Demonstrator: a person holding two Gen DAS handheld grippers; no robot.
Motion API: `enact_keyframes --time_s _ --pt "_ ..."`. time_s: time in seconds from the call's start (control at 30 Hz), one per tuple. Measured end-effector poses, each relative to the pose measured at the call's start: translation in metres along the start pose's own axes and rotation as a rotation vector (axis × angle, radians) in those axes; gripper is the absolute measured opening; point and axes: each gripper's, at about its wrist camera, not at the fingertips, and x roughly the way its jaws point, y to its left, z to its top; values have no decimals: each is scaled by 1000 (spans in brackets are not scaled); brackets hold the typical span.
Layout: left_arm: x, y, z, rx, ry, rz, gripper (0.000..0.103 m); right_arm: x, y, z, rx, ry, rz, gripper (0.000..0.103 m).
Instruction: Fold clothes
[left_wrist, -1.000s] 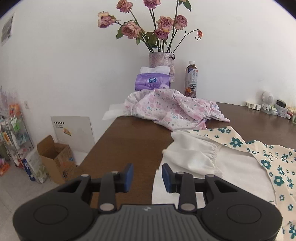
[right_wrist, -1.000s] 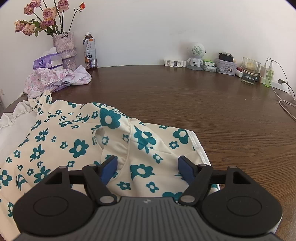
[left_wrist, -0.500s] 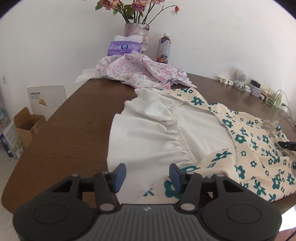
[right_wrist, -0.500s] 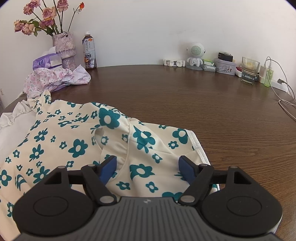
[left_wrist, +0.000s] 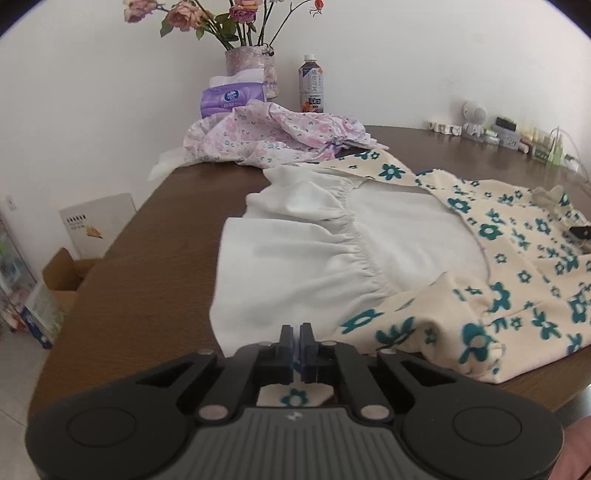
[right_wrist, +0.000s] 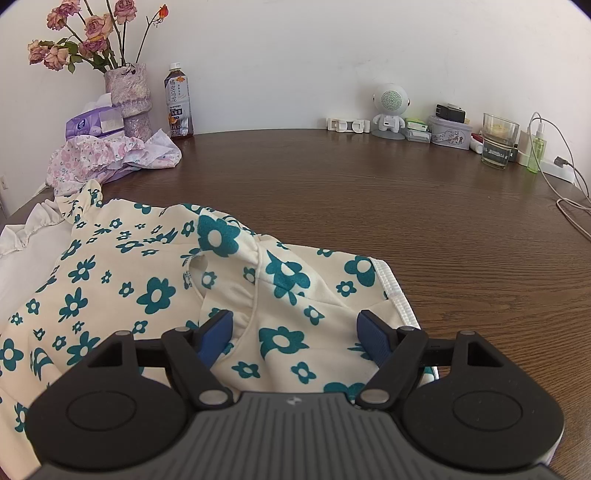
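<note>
Left wrist view: my left gripper (left_wrist: 296, 345) has its jaws pressed together at the near edge of the cream dress (left_wrist: 491, 236), and floral cloth shows just beneath them, so I seem clamped on its hem. Beyond, the dress's white lining lies spread on the brown table (left_wrist: 155, 280), with a pink floral garment (left_wrist: 273, 138) farther back. On the right wrist view, my right gripper (right_wrist: 295, 336) hangs with jaws wide apart over the dress's printed side.
</note>
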Motion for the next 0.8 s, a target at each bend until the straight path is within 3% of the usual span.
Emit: enact_keyframes --time_s 0.13,0.23,0.33,0.47,0.63,0.77,0.8 --pt "6 15 1 13 7 96 0 0 -1 0 2 -1 2 76" --pt "0 22 4 -24 -12 108 5 -5 -3 -1 16 -24 25 76" --pt "-18 23 15 -41 -88 87 13 -32 -8 0 54 -94 44 75" --pt "-32 5 31 -11 -151 -24 31 -78 -4 -1 18 -143 79 75" --pt "-16 -31 48 49 -174 -152 33 -90 11 -21 -64 -67 93 74" --pt "12 -51 66 74 -157 -190 34 -83 20 -34 -96 -30 65 67" --pt "19 -54 69 82 -151 -192 35 -82 21 -36 -101 -23 62 59"
